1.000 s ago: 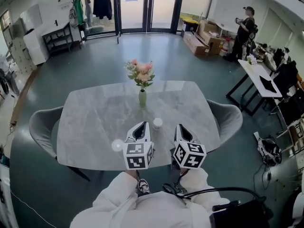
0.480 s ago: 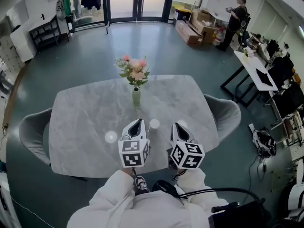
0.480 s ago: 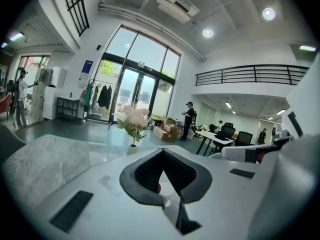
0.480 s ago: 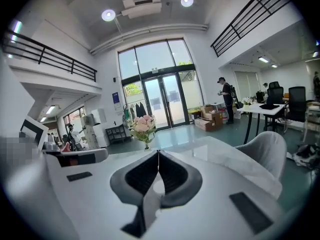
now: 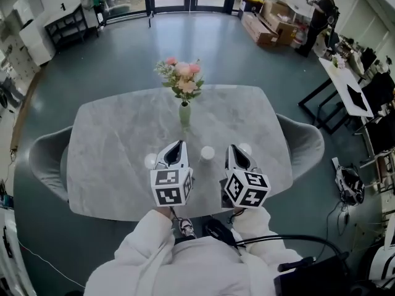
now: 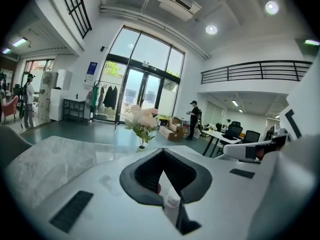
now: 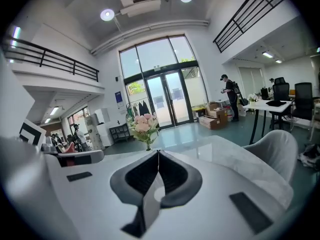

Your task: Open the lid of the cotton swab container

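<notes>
The cotton swab container (image 5: 207, 153) is a small white round tub with its lid on, standing on the grey marble table (image 5: 111, 147) near the front. My left gripper (image 5: 178, 147) hovers just left of it and my right gripper (image 5: 233, 149) just right of it, neither touching it. Both are shut with nothing between the jaws. In the left gripper view the shut left gripper (image 6: 163, 154) leaves a low gap where the container (image 6: 172, 199) shows. In the right gripper view the right gripper (image 7: 158, 153) is shut too.
A pale green vase of pink flowers (image 5: 184, 112) stands behind the container at the table's middle. Grey chairs (image 5: 46, 159) (image 5: 305, 142) flank the table. A person (image 5: 321, 5) stands by boxes far back right. A white desk (image 5: 349, 88) is at the right.
Both grippers have moved forward over the table and a little lower, so their tips now flank the container instead of stopping short of it. The jaws stayed shut.
</notes>
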Motion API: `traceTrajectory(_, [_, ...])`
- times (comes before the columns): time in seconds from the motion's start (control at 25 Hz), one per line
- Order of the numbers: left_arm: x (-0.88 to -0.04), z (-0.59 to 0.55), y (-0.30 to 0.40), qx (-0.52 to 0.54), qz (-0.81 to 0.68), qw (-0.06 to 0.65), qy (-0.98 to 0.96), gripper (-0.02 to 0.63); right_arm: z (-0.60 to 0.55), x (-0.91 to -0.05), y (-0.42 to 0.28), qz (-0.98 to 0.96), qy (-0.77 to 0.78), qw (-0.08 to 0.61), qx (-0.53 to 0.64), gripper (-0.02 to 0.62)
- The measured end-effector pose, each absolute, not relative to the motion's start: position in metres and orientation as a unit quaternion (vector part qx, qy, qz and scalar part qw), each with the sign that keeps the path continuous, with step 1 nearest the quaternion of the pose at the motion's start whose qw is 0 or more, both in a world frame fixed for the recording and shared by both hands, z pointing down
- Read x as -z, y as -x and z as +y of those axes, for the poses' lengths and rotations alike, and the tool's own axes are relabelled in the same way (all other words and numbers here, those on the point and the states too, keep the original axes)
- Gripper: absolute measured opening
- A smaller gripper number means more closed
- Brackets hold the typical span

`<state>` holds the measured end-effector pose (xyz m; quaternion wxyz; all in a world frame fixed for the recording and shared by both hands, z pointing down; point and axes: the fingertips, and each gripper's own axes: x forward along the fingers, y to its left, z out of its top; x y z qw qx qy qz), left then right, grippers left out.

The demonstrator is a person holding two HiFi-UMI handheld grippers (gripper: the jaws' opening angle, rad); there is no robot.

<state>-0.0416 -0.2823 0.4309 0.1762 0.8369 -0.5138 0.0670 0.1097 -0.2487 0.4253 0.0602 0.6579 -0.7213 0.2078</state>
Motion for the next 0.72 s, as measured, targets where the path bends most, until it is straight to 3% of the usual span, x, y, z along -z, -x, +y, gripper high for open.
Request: traceTrajectory(0.72, [-0.523,-0.265,0.032,-0.131,-0.497,0.239,-0.824,0.000,-0.242,-0.493,-0.138,-0.701,-0.653,0.091,-0.272,0.060])
